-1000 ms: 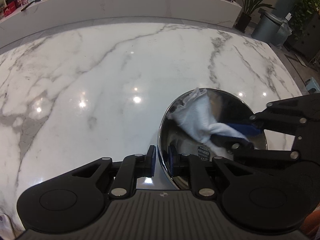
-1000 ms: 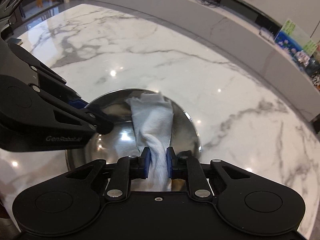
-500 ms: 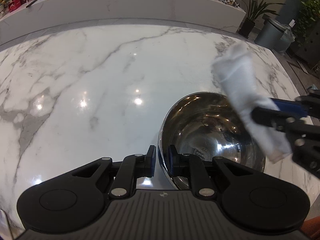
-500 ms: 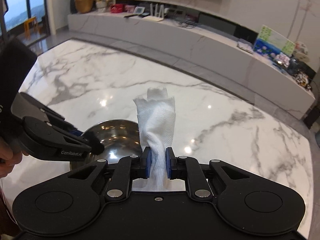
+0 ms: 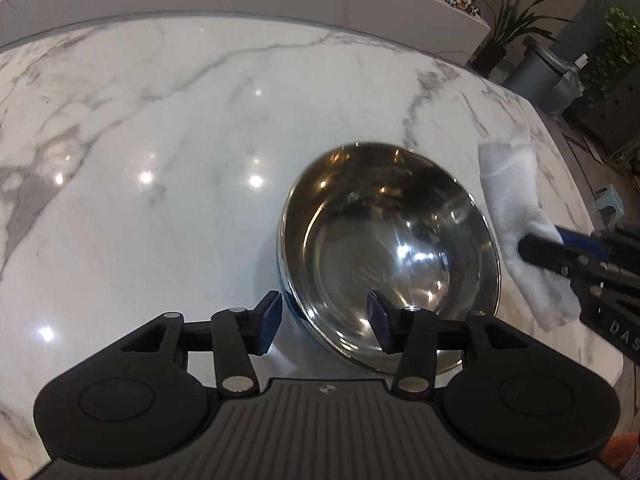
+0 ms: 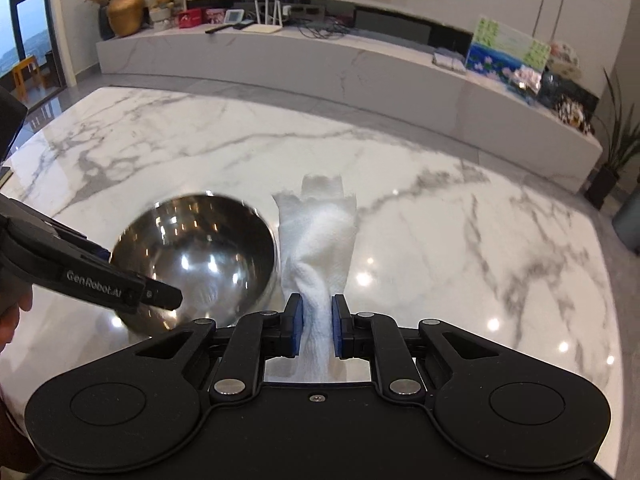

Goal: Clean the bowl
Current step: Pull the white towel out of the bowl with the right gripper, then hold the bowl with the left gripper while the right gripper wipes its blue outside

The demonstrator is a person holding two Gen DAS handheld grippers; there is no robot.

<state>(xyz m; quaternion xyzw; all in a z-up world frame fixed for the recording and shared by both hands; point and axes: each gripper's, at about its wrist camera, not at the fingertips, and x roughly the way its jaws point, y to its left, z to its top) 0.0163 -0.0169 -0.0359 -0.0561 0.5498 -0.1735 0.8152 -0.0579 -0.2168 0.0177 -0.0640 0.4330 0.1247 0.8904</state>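
A shiny steel bowl (image 5: 392,248) sits on the white marble table (image 5: 160,160); it also shows in the right wrist view (image 6: 200,256). My left gripper (image 5: 324,322) is open, its fingers either side of the bowl's near rim, one outside and one inside, apart from the metal. My right gripper (image 6: 316,330) is shut on a twisted white paper towel (image 6: 320,240) and holds it above the table, just right of the bowl. The towel (image 5: 520,216) and right gripper (image 5: 560,252) show at the right in the left wrist view.
A long marble sideboard (image 6: 360,68) with small items stands beyond the table. A potted plant (image 5: 504,36) and a grey bin (image 5: 536,76) stand on the floor past the table's right end. The table's edge (image 5: 576,184) runs close to the towel.
My right gripper lifted the towel out of the bowl and moved it right of the bowl. My left gripper let go of the bowl's rim and opened.
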